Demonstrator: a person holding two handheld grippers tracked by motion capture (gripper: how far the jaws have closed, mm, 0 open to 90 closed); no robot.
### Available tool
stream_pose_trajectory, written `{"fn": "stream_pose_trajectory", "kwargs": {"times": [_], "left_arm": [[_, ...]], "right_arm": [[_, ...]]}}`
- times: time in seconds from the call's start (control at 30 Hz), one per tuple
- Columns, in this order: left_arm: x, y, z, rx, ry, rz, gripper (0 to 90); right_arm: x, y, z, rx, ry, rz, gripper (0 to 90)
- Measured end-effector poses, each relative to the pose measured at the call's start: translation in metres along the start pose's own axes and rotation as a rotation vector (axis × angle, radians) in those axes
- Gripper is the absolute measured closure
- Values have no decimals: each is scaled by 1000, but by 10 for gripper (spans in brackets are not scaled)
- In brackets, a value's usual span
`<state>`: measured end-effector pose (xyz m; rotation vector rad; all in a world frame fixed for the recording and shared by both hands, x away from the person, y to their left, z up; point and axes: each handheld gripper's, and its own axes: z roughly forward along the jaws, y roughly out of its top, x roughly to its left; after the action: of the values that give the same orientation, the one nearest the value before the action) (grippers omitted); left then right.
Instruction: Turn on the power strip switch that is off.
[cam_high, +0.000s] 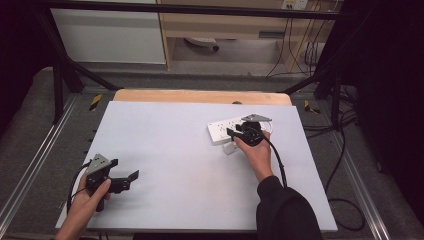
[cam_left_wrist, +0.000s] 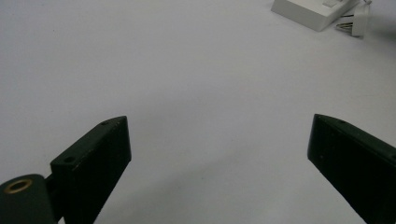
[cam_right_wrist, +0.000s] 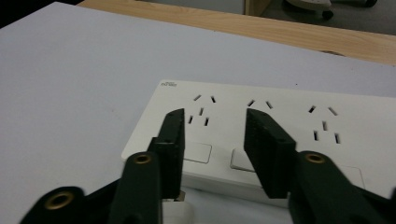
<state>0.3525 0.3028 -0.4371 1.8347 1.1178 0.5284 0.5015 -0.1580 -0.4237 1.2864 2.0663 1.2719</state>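
**Between the right jaws: nothing gripped, plug lying loose by the power strip**

Ahead of the right gripper (cam_right_wrist: 215, 140), its jaws stand partly apart with bare air between them; no pad presses on anything. Just beyond their tips lies the white power strip (cam_right_wrist: 280, 116), flat on the desk (cam_right_wrist: 70, 70), its socket holes facing up. Below the left-hand jaw, at the near edge of the strip, a small white plug (cam_right_wrist: 177, 212) peeps out; the left gripper view shows the same plug (cam_left_wrist: 357, 23) on its side with its metal pins bared, just beside the strip (cam_left_wrist: 313, 11) and not seated in any socket. From above, the right gripper (cam_high: 239, 131) hovers over the near edge of the strip (cam_high: 222, 128), the plug (cam_high: 229, 148) close under the hand.

The left gripper (cam_high: 127, 179) sits well apart from all this, jaws wide open over bare desk.

My reading: the plug is free of the strip and the jaws have let go, so the step in hand is a release. Which way the job runs cannot be told. If it is plugging in, the next move calls for a fresh, square grip on the plug body, pins turned downward and lined up with a socket; the strip, being unheld, may slide.
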Motion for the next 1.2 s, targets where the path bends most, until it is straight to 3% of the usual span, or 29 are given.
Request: {"fn": "stream_pose_trajectory", "kwargs": {"times": [0.03, 0.23, 0.37, 0.6, 0.77, 1.2], "left_arm": [[0, 0, 0, -1, 1, 0, 62], [1, 0, 0, -2, 1, 2, 63], [1, 0, -1, -2, 4, 2, 63], [1, 0, -2, -6, 4, -2, 62], [1, 0, -2, -9, 3, -6, 63], [1, -1, -10, -23, 13, -38, 62]], "right_arm": [[0, 0, 0, 0, 0, 0, 473], [0, 5, -9, -2, -18, 18, 219], [-1, 9, -17, 5, -17, 34, 116], [-2, 17, -36, 3, -25, 15, 89], [-2, 24, -52, -17, 2, 25, 71], [1, 31, -89, -132, -36, -11, 43]]}}
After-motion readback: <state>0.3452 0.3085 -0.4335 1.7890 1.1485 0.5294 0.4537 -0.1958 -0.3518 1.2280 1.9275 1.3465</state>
